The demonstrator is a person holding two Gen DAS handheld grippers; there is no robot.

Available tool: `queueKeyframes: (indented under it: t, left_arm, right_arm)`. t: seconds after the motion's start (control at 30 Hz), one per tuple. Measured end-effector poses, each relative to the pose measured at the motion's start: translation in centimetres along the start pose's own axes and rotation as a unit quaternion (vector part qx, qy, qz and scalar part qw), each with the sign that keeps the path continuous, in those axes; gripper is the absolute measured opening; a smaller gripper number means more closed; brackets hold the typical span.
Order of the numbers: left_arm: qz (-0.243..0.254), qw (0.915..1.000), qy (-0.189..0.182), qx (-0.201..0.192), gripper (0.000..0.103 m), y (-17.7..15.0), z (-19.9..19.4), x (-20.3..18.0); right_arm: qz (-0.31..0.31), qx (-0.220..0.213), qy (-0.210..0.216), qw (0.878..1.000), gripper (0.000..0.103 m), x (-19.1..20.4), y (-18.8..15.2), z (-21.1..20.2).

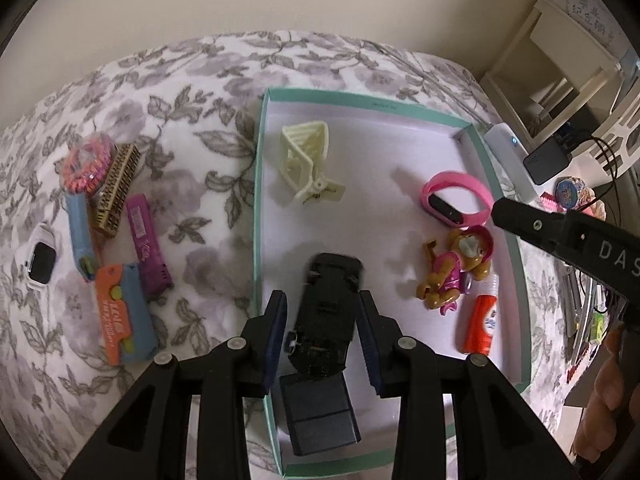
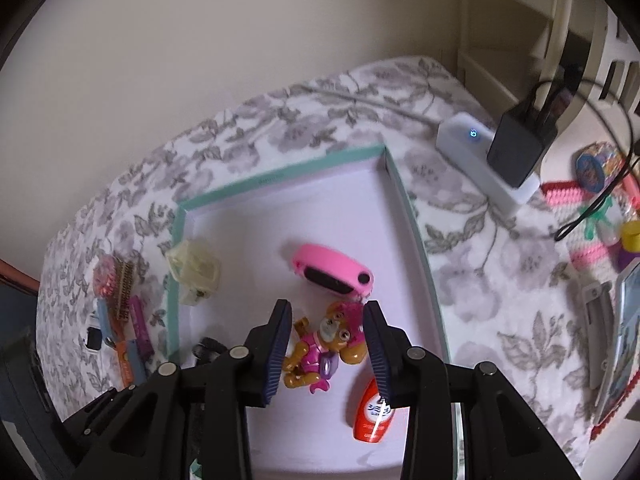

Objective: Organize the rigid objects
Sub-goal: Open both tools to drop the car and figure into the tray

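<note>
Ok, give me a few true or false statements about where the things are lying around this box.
1. The pink wristband lies inside the teal-rimmed box. True.
2. The cream hair clip lies outside the box. False: it lies inside, near the far left corner.
3. The white smartwatch lies outside the box on the floral cloth. True.
4. The orange tube stands upright. False: it lies on its side in the box, next to the toy pup.
</note>
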State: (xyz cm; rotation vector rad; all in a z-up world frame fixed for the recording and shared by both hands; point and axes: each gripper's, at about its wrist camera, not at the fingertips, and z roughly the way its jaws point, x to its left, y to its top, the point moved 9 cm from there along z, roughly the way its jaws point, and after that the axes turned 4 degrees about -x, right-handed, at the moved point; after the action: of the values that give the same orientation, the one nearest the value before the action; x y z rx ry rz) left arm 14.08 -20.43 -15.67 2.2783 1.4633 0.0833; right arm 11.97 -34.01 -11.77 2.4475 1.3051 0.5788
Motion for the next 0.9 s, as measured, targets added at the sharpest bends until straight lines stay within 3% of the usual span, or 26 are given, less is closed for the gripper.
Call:
queueKeyframes:
  t: [0.33,0.47,0.67,0.8,0.83,0.9]
  left_arm:
    - [-0.022,0.9978,-0.017,-0.06,0.036,3.0,-5.0,0.9]
    - [-0.039,0.9954,-0.006,-0.087,0.037,4.0,-6.7,2.2]
    - [-0.071,0.9914,0.029,-0.107,0.046,4.6,-8.0,5.4]
    - [-0.092,0.9885,0.057,-0.106,0.051,4.5,-7.6,7.6]
    - [-0.096,0.9878,0.064,-0.105,0.055,4.4,-7.5,8.1]
    - [-0.102,0.9867,0.07,-0.105,0.073,4.3,-7.3,8.8]
  right_arm:
    - [-0.046,-0.066,0.007,0.997,0.04,3.1,2.1,-4.5]
    - [-0.062,-0.079,0.002,0.995,0.04,4.1,2.4,-5.4]
    - [-0.079,-0.071,-0.012,0.994,0.041,4.9,1.9,-4.5]
    - [-0.085,-0.067,-0.018,0.994,0.065,5.3,1.6,-3.8]
    - [-0.088,-0.067,-0.018,0.994,0.065,5.4,1.6,-3.6]
    - [-0.093,-0.067,-0.02,0.993,0.071,5.6,1.6,-3.4]
